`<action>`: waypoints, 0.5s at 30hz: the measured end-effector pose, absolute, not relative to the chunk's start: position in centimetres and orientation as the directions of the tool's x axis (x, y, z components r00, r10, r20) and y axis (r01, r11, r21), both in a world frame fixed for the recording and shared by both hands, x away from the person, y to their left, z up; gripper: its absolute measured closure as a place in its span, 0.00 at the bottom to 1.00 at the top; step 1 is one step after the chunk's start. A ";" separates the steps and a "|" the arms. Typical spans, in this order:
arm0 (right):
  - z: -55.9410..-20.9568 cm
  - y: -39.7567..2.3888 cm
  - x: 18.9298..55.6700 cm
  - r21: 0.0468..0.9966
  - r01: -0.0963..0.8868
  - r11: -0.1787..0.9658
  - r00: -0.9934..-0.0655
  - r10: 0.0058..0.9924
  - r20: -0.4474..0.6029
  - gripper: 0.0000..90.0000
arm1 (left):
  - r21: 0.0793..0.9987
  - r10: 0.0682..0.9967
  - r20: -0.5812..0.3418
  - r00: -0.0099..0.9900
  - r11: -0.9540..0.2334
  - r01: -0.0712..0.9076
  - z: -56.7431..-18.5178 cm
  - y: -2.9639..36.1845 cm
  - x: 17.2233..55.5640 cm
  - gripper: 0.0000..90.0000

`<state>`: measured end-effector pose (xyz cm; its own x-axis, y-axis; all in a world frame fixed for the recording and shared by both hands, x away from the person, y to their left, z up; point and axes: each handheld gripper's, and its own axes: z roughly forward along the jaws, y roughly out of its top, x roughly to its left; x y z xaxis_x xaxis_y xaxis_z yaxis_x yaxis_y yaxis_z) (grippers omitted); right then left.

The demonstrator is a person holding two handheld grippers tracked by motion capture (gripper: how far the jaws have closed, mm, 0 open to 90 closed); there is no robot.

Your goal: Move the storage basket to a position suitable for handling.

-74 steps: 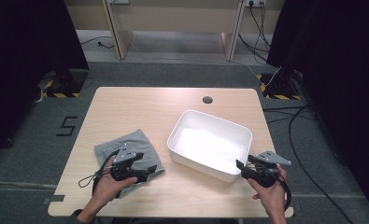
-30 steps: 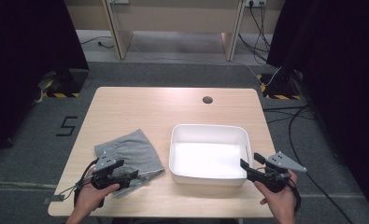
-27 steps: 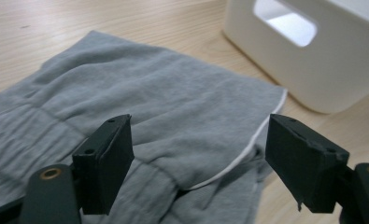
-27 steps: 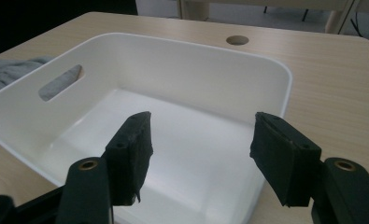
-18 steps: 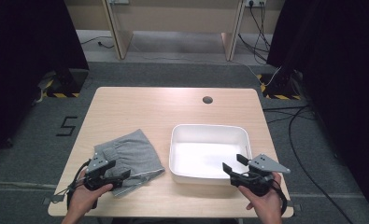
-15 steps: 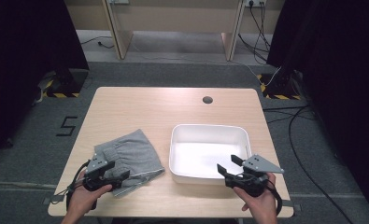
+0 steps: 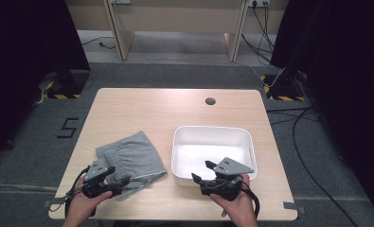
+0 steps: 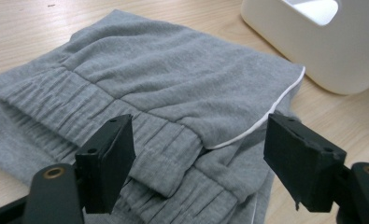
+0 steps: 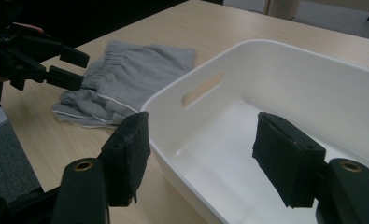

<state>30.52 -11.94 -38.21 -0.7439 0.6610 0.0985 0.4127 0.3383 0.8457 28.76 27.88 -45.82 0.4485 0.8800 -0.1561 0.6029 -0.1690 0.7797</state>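
Your left gripper (image 7: 120, 180) hangs, jaws apart, over the grey shorts (image 7: 130, 158), your right gripper (image 7: 201, 172), jaws apart, at the white tub (image 7: 212, 134).

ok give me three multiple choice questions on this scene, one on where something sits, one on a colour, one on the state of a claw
1. Where does the folded garment lie relative to the tub?
A. inside it
B. on the table to its left
C. under it

2. What colour is the garment?
A. grey
B. red
C. blue

3. How is the left claw?
A. shut on the tub's rim
B. shut on nothing
C. open above the garment's near edge

Answers: 1 B, the high view shows it flat on the wood beside the tub. 2 A, grey with thin white trim. 3 C, the left gripper view shows its jaws spread with cloth between them.
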 end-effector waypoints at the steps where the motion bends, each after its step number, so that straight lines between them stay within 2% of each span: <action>1: -38.2 -11.5 30.6 0.846 0.409 0.343 -0.750 0.654 0.097 0.40 | 0.779 0.881 -0.156 0.446 -0.168 0.604 -45.9 27.9 28.7 0.27; 9: -38.9 -7.4 30.8 0.828 0.387 0.406 -0.814 0.573 0.099 0.39 | 0.760 0.880 -0.147 0.452 -0.192 0.621 -46.8 27.7 28.5 0.28; 15: -39.7 -4.3 31.3 0.816 0.375 0.441 -0.844 0.526 0.103 0.39 | 0.725 0.880 -0.088 0.467 -0.265 0.636 -47.9 27.3 28.4 0.28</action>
